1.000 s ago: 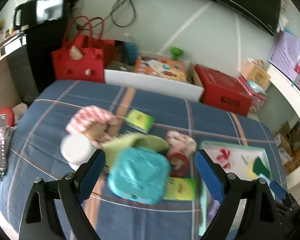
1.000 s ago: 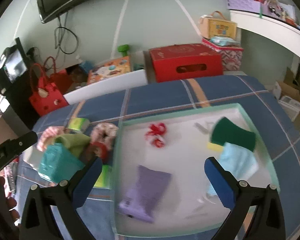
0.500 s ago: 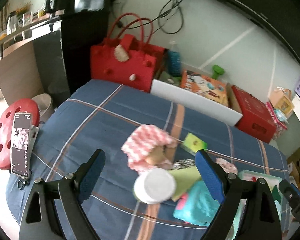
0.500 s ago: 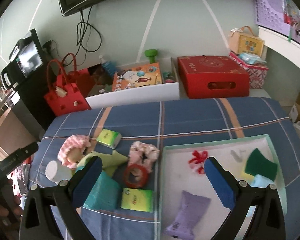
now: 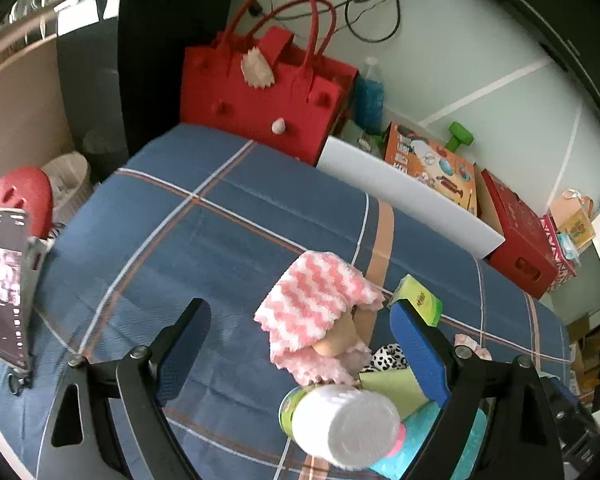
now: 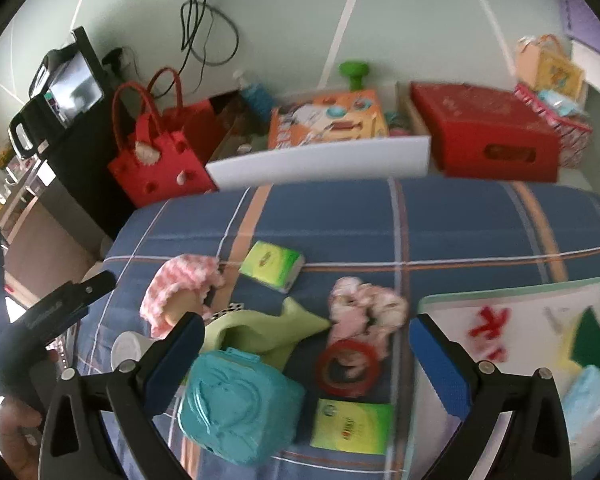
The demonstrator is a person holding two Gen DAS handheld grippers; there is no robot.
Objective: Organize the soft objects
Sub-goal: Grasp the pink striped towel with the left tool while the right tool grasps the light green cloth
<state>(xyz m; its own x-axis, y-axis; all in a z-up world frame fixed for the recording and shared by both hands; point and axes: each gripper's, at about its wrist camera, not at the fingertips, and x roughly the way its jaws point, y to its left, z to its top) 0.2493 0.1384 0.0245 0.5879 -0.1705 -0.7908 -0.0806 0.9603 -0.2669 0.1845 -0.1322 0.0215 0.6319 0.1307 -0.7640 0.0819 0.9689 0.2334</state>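
Note:
A pink-and-white knitted cloth (image 5: 320, 300) lies crumpled on the blue plaid blanket (image 5: 204, 248). My left gripper (image 5: 300, 336) hovers over it, open, with nothing held. Just below sit a white-lidded can (image 5: 348, 424), a yellow-green cloth (image 5: 392, 388) and a teal wipes pack (image 5: 432, 444). My right gripper (image 6: 306, 346) is open above the pile: teal wipes pack (image 6: 240, 400), yellow-green cloth (image 6: 260, 332), pink scrunchie (image 6: 364, 304), red tape roll (image 6: 348, 364) and two green tissue packs (image 6: 272, 266). The pink cloth (image 6: 180, 292) is at the left, near the left gripper's body (image 6: 60, 312).
A white tray (image 6: 520, 312) at the right holds a green sponge (image 6: 592, 340), a light blue cloth (image 6: 592, 392) and a red bow (image 6: 492, 320). Beyond the blanket stand a red felt bag (image 5: 260, 92), a white board (image 5: 404, 196) and a red box (image 6: 488, 132). A phone (image 5: 8, 280) stands at the left.
Both grippers swung left. The left went from over the teal pack to the pink cloth and bare blanket. The right left the tray and now hangs over the pile.

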